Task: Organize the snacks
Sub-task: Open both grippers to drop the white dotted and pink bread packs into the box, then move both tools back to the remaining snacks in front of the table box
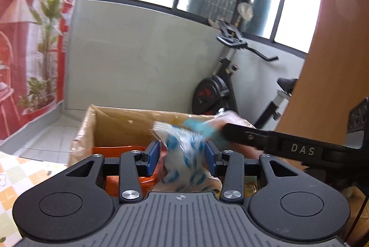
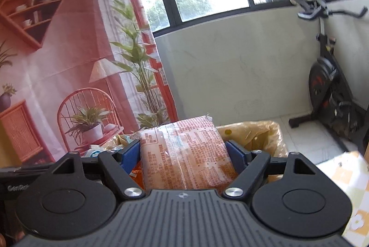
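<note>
1. Snack packets sit in both grips: the left hand-held gripper (image 1: 182, 158) has its blue pads pressed on a white packet with blue print (image 1: 184, 154), partly closed around it, the packet standing up between the pads and blurred at its top.
2. The right hand-held gripper (image 2: 184, 154) is spread wide around a flat orange packet with printed text (image 2: 184, 154), one blue pad against each long edge, the packet pointing away from the camera.
3. In the left wrist view a black arm of the right hand-held gripper reaches in from the right, and its far end overlaps a blurred orange and light blue packet beside the white packet.
4. Just beyond and below both packets stands an open cardboard box (image 1: 120, 122) with an orange packet (image 1: 110, 150) lying inside; a crinkled yellow plastic bag (image 2: 253, 134) shows behind the right grip.
5. A table (image 1: 13, 177) with a checked orange and white cloth shows at the frame edges.
6. Farther off are a white tiled floor, an exercise bike (image 1: 221, 88) against a pale wall, a printed pink backdrop (image 2: 69, 51) and dark-framed windows.
</note>
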Demonstrator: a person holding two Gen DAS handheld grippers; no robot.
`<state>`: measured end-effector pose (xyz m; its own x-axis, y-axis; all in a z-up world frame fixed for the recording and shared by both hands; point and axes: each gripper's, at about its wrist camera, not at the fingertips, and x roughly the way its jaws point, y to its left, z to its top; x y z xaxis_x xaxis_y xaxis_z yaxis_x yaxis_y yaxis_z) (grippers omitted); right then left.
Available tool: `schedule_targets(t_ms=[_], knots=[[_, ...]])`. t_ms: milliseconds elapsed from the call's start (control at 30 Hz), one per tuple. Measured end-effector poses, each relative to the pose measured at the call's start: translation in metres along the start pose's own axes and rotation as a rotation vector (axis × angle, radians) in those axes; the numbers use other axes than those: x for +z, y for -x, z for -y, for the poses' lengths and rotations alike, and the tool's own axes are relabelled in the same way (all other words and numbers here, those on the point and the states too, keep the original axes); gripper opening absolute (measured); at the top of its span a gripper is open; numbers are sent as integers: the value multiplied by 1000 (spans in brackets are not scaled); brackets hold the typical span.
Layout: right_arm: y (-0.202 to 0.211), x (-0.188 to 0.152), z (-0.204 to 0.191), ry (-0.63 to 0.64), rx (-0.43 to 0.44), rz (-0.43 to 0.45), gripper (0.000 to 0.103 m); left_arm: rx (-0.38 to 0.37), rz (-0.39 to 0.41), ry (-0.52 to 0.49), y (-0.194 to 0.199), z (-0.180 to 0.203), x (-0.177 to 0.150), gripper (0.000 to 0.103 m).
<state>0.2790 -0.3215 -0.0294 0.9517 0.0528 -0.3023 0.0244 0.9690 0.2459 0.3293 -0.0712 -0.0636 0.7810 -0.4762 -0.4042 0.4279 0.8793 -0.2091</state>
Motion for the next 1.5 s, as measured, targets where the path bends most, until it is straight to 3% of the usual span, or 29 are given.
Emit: schedule_targets(t_ms=[100, 667, 1067, 1500], knots=[[-5, -1, -2, 4, 23, -31, 86, 22, -5, -22, -4, 1, 1, 57], [78, -14, -22, 43, 0, 32, 86, 131, 44, -16, 76, 2, 1, 58], [124, -58, -37, 50, -14, 5, 86, 202, 26, -17, 127, -15, -25, 58], [130, -104, -36, 80, -79, -70, 86, 213, -25, -2, 137, -24, -73, 58]])
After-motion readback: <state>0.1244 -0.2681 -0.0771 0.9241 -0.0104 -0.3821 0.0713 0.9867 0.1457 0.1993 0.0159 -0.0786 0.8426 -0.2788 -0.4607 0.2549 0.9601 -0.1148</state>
